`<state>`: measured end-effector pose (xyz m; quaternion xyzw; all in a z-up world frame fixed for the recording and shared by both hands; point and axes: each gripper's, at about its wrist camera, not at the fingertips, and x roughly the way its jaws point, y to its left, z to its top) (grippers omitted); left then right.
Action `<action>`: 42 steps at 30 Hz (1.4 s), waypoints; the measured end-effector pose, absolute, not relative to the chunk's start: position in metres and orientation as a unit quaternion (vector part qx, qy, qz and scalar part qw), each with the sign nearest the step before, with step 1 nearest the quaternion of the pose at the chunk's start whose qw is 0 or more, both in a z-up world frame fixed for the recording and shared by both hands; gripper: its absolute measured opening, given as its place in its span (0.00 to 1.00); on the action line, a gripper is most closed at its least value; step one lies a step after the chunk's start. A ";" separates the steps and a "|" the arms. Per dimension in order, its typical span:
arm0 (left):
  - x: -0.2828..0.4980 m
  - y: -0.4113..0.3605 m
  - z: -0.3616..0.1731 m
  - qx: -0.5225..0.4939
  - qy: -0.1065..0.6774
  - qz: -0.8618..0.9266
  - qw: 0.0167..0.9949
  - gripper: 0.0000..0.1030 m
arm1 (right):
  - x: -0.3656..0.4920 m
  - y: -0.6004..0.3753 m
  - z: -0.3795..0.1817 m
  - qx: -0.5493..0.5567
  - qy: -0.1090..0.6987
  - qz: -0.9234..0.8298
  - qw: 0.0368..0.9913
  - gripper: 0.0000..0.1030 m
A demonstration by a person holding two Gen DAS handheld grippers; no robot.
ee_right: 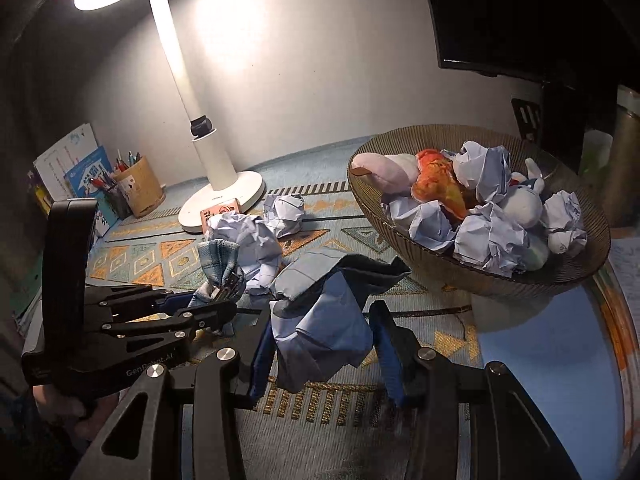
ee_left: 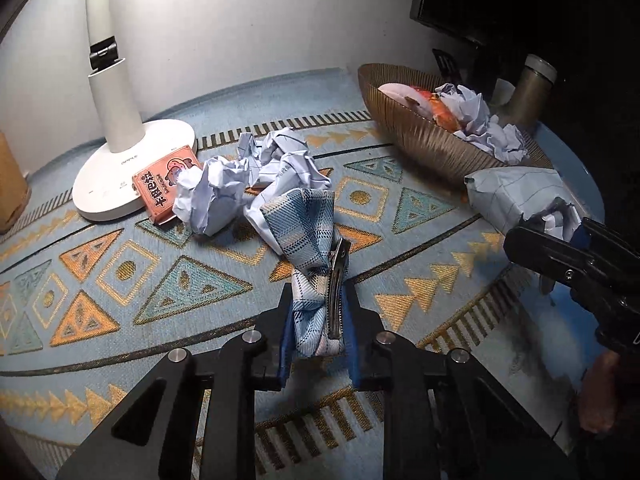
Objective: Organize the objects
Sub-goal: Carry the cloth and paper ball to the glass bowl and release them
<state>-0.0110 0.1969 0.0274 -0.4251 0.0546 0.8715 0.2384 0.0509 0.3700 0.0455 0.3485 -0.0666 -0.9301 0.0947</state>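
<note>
My left gripper (ee_left: pixel 316 320) is shut on a blue plaid bow hair clip (ee_left: pixel 308 248), held above the patterned mat; it also shows in the right wrist view (ee_right: pixel 218 276). My right gripper (ee_right: pixel 320 332) is shut on a crumpled sheet of lined paper (ee_right: pixel 320 312), also seen in the left wrist view (ee_left: pixel 512 196), held just left of the ribbed brown bowl (ee_right: pixel 520 280). The bowl holds crumpled paper balls (ee_right: pixel 488 236), small plush toys and an orange item. Loose crumpled paper (ee_left: pixel 224 192) lies on the mat beyond the clip.
A white desk lamp (ee_left: pixel 116 176) stands at the back left with an orange packet (ee_left: pixel 164 188) against its base. A pen holder (ee_right: pixel 136 188) and books stand far left. A dark monitor (ee_right: pixel 520 16) and a metal flask (ee_left: pixel 528 92) stand behind the bowl.
</note>
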 end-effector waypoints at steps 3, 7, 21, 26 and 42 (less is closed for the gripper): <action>-0.002 0.199 0.042 -0.412 0.046 0.875 0.251 0.18 | 0.064 0.380 0.057 0.333 -0.066 -0.936 0.094 0.43; 0.000 0.214 0.068 -0.393 0.030 0.877 0.273 0.18 | 0.077 0.404 0.077 0.306 -0.072 -0.947 0.071 0.43; -0.073 0.335 0.099 -0.352 0.041 0.868 0.347 0.18 | -0.018 0.514 0.119 0.295 -0.124 -0.946 -0.055 0.45; -0.087 0.354 0.085 -0.355 0.051 0.867 0.345 0.42 | -0.061 0.531 0.104 0.326 -0.124 -0.934 -0.084 0.61; -0.040 0.249 0.112 -0.321 0.013 0.903 0.286 0.74 | -0.006 0.456 0.122 0.329 -0.075 -0.940 -0.052 0.66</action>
